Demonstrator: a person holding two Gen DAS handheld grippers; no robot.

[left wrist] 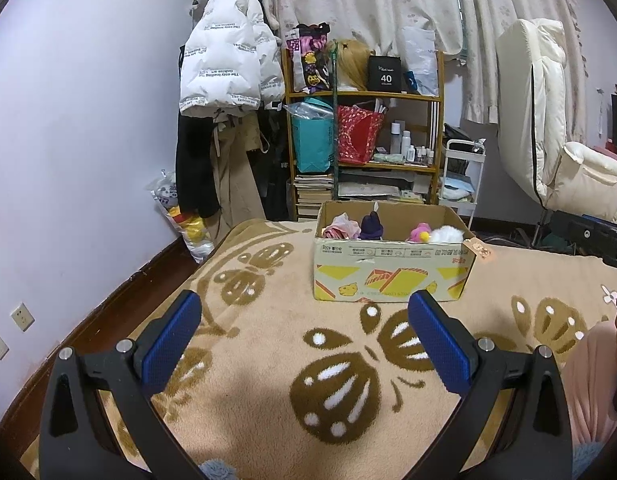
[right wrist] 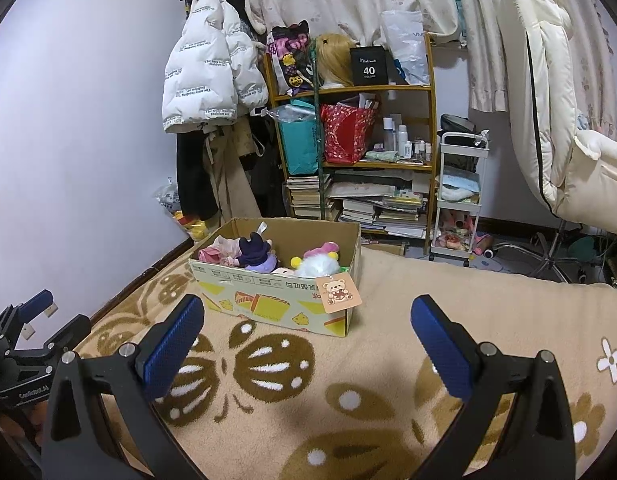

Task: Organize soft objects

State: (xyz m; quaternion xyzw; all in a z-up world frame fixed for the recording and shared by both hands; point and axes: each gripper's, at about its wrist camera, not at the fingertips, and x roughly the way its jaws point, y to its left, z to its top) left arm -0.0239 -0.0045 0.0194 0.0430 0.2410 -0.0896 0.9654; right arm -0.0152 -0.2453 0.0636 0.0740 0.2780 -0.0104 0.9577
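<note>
We log both grippers empty: the left gripper [left wrist: 304,330] and the right gripper [right wrist: 306,334] each hover over the patterned blanket [left wrist: 268,320] on the bed with jaws spread wide and nothing between the blue pads. The cardboard box [left wrist: 392,276] sits toward the far end of the bed, nearer the foot edge than the grippers, well apart from both sets of jaws. Inside it we count several soft toys: a pink fabric bundle [right wrist: 218,254] at the left end, a dark purple plush [right wrist: 256,256] beside it, and a white fluffy plush [right wrist: 318,266] with pink and yellow parts toward the right end. A bear-print tag [right wrist: 338,292] hangs outside over the box's front right corner, apparently tied to one of the toys, though the string is too small to trace. No loose soft object lies on the blanket in either view, so we judge the gathering largely done; the lower edges of both views are blocked by the gripper frames, so something may remain out of sight. What seems left, if anything: tucking the tag in and neatening the contents. The other gripper shows at the left edge of the right wrist view, also empty.
</note>
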